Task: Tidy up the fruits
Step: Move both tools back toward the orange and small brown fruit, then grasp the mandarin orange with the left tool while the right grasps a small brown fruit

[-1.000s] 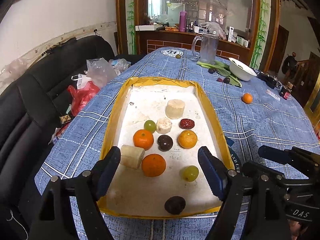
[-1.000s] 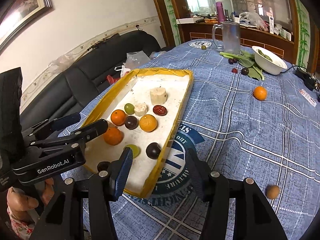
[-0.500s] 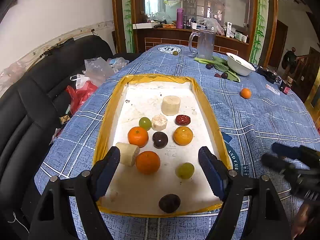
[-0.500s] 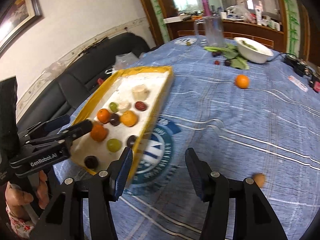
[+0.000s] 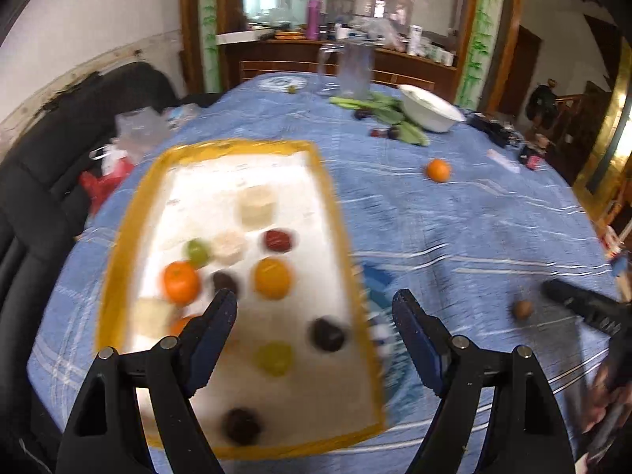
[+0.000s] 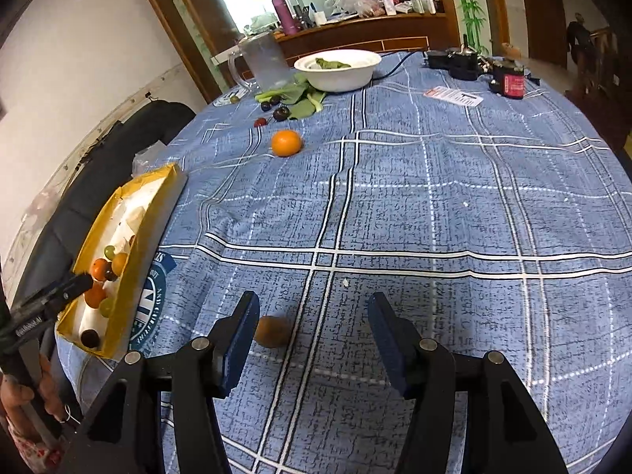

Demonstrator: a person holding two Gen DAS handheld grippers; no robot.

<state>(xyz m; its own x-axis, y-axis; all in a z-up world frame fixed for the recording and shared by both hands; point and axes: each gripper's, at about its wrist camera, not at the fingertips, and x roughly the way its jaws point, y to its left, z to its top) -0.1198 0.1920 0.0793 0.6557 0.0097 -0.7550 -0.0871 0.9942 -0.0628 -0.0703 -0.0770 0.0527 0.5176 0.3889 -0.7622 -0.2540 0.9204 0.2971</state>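
Observation:
A yellow-rimmed white tray (image 5: 118,245) holds several fruits: oranges, green grapes, dark plums, a red date and pale chunks. My left gripper (image 5: 314,316) is open and empty, above the tray's near right part. My right gripper (image 6: 312,318) is open and empty, low over the blue cloth, with a small brown fruit (image 6: 272,331) just inside its left finger. That fruit also shows in the left wrist view (image 5: 522,309). A loose orange (image 6: 286,142) lies farther back on the cloth. The tray shows at the left of the right wrist view (image 6: 156,221).
A white bowl (image 6: 335,69), a glass jug (image 6: 264,61), green leaves with dark plums (image 6: 281,112) and small gadgets (image 6: 509,79) stand at the table's far side. A black sofa with bags (image 5: 118,150) lies left of the table.
My right gripper has swung right, away from the tray, to the small brown fruit on the cloth. My left gripper has shifted to the right over the tray. Both stay open.

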